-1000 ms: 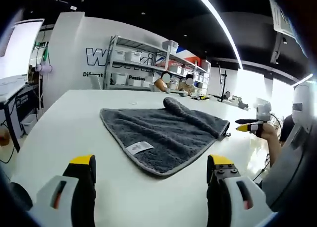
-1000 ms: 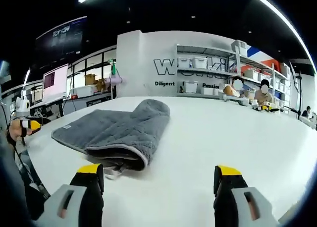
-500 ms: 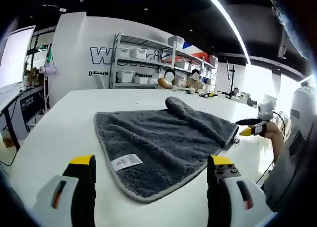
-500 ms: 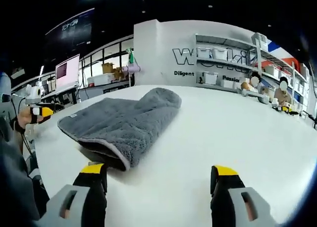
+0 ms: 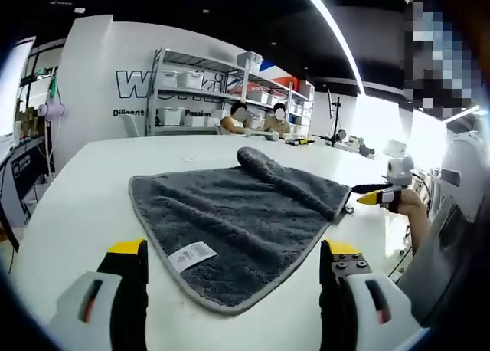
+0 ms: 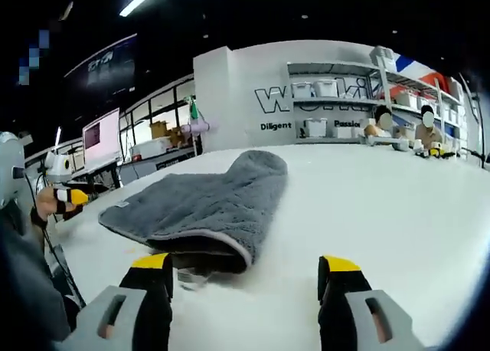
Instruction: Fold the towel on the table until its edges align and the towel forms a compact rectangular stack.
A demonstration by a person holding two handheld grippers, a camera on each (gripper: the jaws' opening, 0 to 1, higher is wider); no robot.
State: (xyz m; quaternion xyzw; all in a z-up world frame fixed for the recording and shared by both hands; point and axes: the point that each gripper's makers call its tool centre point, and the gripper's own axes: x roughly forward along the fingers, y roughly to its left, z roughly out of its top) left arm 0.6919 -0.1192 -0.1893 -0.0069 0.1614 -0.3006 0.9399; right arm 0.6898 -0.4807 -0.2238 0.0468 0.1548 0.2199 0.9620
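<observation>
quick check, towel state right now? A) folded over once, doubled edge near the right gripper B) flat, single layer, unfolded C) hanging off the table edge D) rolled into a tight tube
A. In the right gripper view the grey towel shows two layers at its near end, the top layer lying over a darker lower one, and it rests wholly on the white table; the left gripper view shows the rounded fold ridge along its far side.

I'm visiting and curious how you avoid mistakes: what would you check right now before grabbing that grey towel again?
1. Towel fully on the white table: ok.
2. Left gripper open, nothing held: ok.
3. Right gripper open, nothing held: ok.
4. Towel edges aligned: not ok; one side lies folded over, rumpled.
5. Near towel corner with white label between the left jaws: ok.
6. Compact rectangular stack reached: not ok.
</observation>
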